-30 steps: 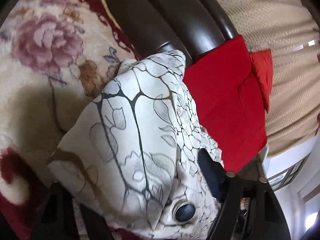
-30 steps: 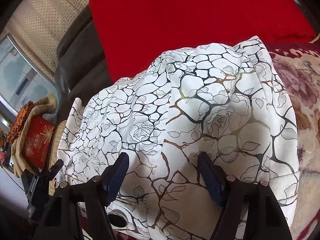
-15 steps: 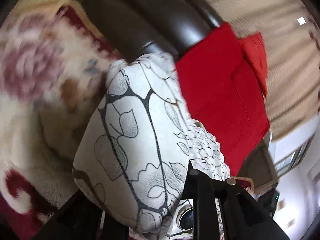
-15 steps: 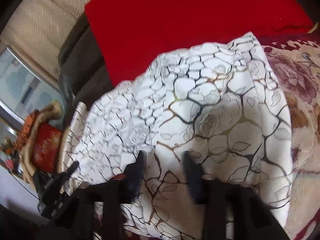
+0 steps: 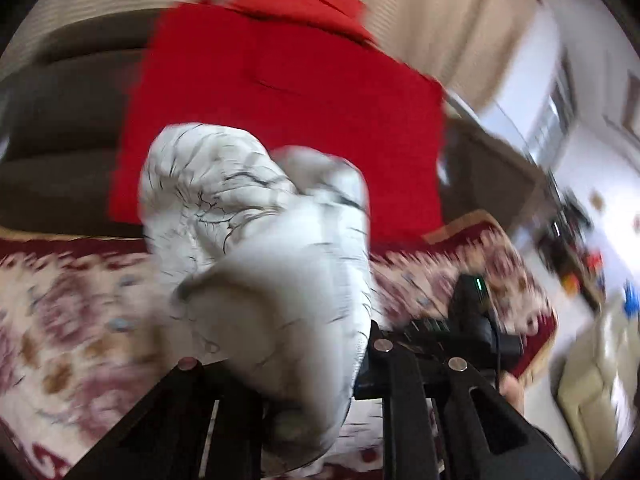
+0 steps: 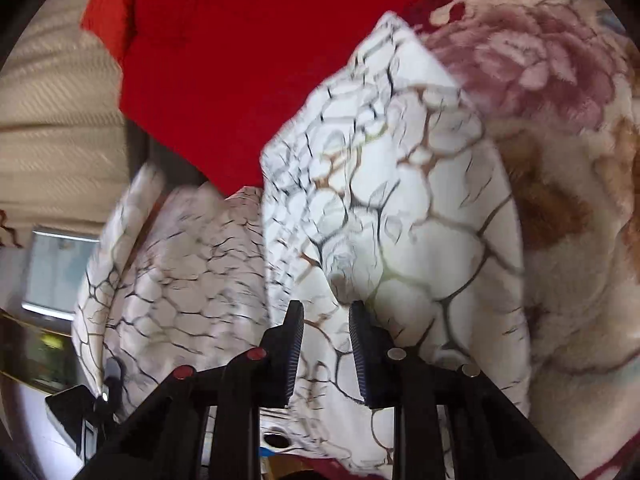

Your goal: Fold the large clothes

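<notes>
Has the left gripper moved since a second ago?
Yes. The left gripper, shut on the white patterned garment, has swung toward the red cloth, which now fills the view's centre instead of its right side.

The right gripper (image 6: 326, 344) is seen at the lower centre of the frame, its jaws just having been closing, with a fold of the white crackle-patterned garment (image 6: 400, 216) pinched between them. The garment is spread across the middle, bunched at the lower left. A red cloth (image 6: 248, 60) is shown at the top, a floral blanket (image 6: 560, 160) at the right, and a beige woven fabric (image 6: 60, 120) at the left.
</notes>
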{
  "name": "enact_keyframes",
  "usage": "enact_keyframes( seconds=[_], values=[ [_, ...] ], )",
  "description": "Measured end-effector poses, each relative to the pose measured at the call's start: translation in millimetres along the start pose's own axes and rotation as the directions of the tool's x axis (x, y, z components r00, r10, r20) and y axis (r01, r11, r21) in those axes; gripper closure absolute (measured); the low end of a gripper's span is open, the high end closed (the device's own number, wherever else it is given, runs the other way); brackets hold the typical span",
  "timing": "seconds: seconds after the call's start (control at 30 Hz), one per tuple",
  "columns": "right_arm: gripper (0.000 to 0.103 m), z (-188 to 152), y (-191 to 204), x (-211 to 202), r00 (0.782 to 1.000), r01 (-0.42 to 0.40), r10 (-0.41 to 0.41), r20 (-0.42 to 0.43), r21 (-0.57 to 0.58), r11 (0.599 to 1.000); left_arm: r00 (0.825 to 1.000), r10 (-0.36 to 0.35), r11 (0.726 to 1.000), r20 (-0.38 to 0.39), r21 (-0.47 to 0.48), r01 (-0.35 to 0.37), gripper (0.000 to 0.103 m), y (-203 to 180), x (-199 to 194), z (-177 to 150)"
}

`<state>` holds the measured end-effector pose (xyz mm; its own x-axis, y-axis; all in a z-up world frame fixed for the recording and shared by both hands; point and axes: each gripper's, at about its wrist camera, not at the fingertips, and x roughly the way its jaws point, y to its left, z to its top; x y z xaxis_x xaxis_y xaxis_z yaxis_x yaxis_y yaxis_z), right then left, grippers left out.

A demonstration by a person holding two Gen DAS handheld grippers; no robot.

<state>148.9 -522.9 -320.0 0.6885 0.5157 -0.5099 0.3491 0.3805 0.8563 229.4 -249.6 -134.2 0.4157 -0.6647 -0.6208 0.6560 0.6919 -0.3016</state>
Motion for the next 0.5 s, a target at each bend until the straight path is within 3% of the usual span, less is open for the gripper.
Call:
enact_keyframes(
  seconds=[0.13, 0.27, 0.3, 0.37, 0.47, 0.5],
  values=[
    [0.074, 21, -28, -34, 0.994, -0.076, 0.068, 0.086, 0.092, 0.993, 0.984, -0.046, 0.995, -0.173, 0.083, 0.061, 0.086, -53, 80, -25],
    [0.074, 36, -57, -41, 0.994, -0.082, 0.067, 0.081, 0.201, 0.976, 0.947, -0.027, 0.996, -0.319, 0.077, 0.054, 0.082, -52, 131, -51],
    [0.073, 39, -64, -41, 0.994, -0.092, 0.075, 0.082, 0.237, 0.967, 0.947, -0.039, 0.995, -0.317, 0.072, 0.065, 0.08, -49, 132, -49],
    [0.07, 42, -73, -44, 0.989, -0.135, 0.112, 0.097, 0.283, 0.949, 0.946, -0.091, 0.988, -0.311, 0.09, 0.124, 0.059, -48, 121, -44],
    [0.021, 45, -75, -59, 0.973, -0.209, 0.169, 0.154, 0.301, 0.93, 0.934, -0.106, 0.982, -0.341, 0.112, 0.152, 0.053, -51, 116, -43],
    [0.021, 44, -75, -61, 0.967, -0.235, 0.191, 0.17, 0.297, 0.926, 0.932, -0.108, 0.981, -0.347, 0.115, 0.157, 0.053, -49, 117, -47]
  ],
)
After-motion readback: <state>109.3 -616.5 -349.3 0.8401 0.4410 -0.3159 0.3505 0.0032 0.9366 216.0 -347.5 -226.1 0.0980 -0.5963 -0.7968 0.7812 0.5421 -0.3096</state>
